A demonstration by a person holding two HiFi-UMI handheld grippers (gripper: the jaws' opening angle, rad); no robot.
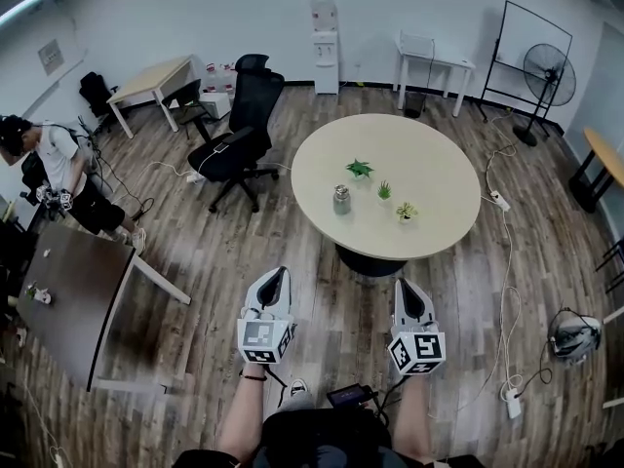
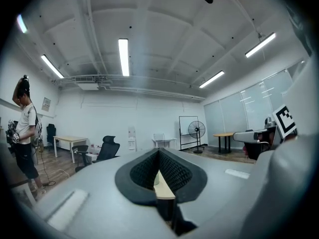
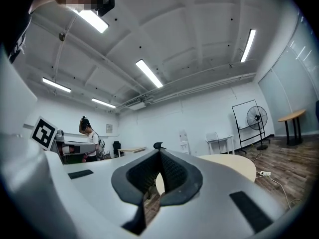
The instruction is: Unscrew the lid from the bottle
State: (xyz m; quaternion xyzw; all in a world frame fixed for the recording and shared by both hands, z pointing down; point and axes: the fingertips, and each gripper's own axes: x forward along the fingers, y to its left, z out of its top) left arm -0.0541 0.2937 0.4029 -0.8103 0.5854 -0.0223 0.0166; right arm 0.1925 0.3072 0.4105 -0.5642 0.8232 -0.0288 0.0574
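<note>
A small grey bottle (image 1: 341,200) with its lid on stands upright on the round beige table (image 1: 429,164), left of the middle. My left gripper (image 1: 274,280) and right gripper (image 1: 409,295) are held low over the wooden floor, well short of the table, both shut with nothing between the jaws. In the left gripper view the closed left gripper (image 2: 158,156) points toward the round table (image 2: 163,187), a sliver of which shows between the pads. The right gripper view shows the closed right gripper (image 3: 160,156) with the round table (image 3: 230,167) ahead and to the right.
Three small potted plants (image 1: 360,170) (image 1: 384,191) (image 1: 406,211) stand on the table near the bottle. A black office chair (image 1: 237,135) is left of the table, a dark table (image 1: 68,295) at the left. A person (image 1: 58,169) stands far left. Cables (image 1: 505,291) trail on the floor at right.
</note>
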